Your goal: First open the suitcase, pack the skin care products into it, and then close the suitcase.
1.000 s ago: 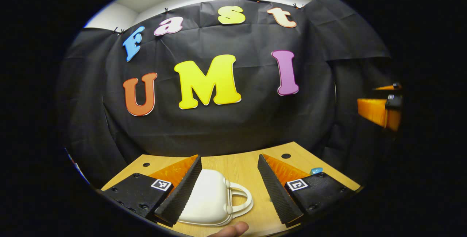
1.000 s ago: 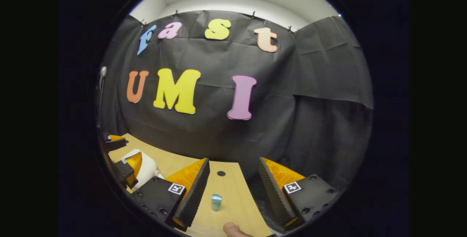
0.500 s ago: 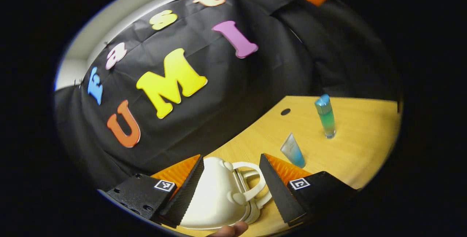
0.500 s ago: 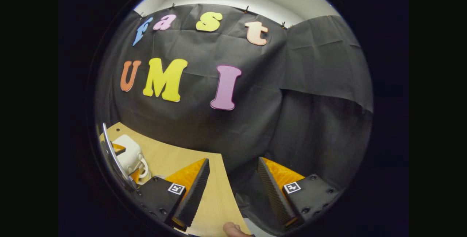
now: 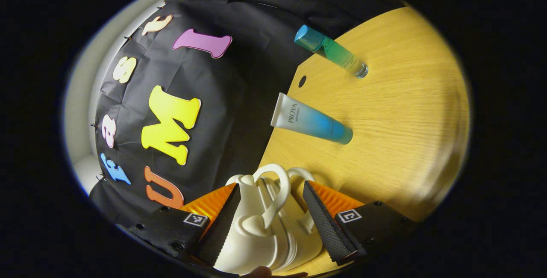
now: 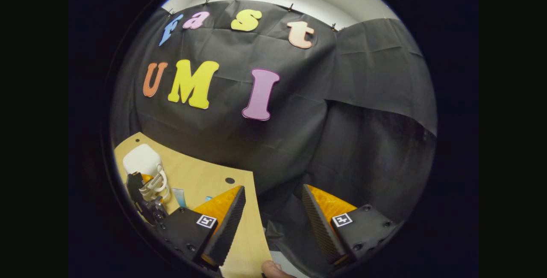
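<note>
wooden table (image 5: 406,111), pale grain, smooth, one round hole near its edge. one small cream suitcase (image 5: 265,235), hard moulded shell with rounded corners and two looped handles, stands on the table between the fingers of the left gripper (image 5: 270,218); whether both fingers press on it cannot be told. shell halves lie together; contents not visible. two skin care items stand apart from the case on the table: one soft tube (image 5: 311,119), white fading to blue, and one slim clear bottle (image 5: 331,50), green-blue with a teal cap. right gripper (image 6: 273,218) jaws spread wide, gripping nothing, at the table edge.
</note>
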Demonstrator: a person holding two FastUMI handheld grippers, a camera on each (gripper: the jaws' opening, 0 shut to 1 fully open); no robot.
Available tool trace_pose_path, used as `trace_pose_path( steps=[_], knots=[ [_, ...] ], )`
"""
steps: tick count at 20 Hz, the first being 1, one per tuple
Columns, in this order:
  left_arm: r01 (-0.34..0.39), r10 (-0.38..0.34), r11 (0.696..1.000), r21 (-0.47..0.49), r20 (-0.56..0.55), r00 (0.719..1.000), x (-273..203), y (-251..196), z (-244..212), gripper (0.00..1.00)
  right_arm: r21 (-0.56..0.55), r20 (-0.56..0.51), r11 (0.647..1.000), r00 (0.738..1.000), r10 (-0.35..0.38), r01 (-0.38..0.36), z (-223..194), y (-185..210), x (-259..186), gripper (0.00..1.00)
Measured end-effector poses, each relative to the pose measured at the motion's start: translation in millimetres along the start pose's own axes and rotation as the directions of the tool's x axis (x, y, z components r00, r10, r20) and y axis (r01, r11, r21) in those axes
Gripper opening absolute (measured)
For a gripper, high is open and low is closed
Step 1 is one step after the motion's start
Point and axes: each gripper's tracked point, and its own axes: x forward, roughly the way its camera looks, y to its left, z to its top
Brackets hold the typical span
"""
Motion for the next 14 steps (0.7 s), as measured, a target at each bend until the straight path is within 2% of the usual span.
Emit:
trace_pose_path(
  steps=[4, 5, 6, 8, 9, 13, 14],
  knots=[
    [-0.002, 0.006, 0.998, 0.057, -0.076, 0.997, 16, 0, -12, 0.83, 0.046, -0.006, 0.999, 1.0, 0.006, -0.006, -14, -13, 5, 0.8],
    [0.004, 0.002, 0.998, 0.07, -0.088, 0.996, 18, -3, -14, 0.74, 0.049, -0.009, 0.999, 1.0, 0.012, -0.012, -19, -16, 4, 0.8],
    [0.007, 0.002, 0.996, 0.089, -0.099, 0.995, 19, -5, -11, 0.71, 0.05, -0.015, 0.999, 1.0, 0.021, -0.02, -25, -16, 4, 0.79],
    [0.02, -0.007, 0.994, 0.108, -0.115, 0.993, 24, -6, -13, 0.58, 0.048, -0.035, 0.999, 0.999, 0.028, -0.026, -38, -18, 3, 0.8],
    [0.03, -0.014, 0.992, 0.119, -0.128, 0.992, 25, -6, -14, 0.48, 0.047, -0.049, 0.999, 0.998, 0.026, -0.024, -42, -19, 3, 0.8],
    [0.062, -0.042, 0.992, 0.114, -0.172, 0.984, 24, -13, -22, 0.23, 0.077, -0.044, 0.997, 0.999, 0.026, -0.023, -40, -14, -3, 0.78],
    [0.073, -0.051, 0.99, 0.121, -0.173, 0.984, 23, -14, -21, 0.2, 0.077, -0.043, 0.997, 0.999, 0.02, -0.017, -42, -12, -2, 0.79]
  ],
)
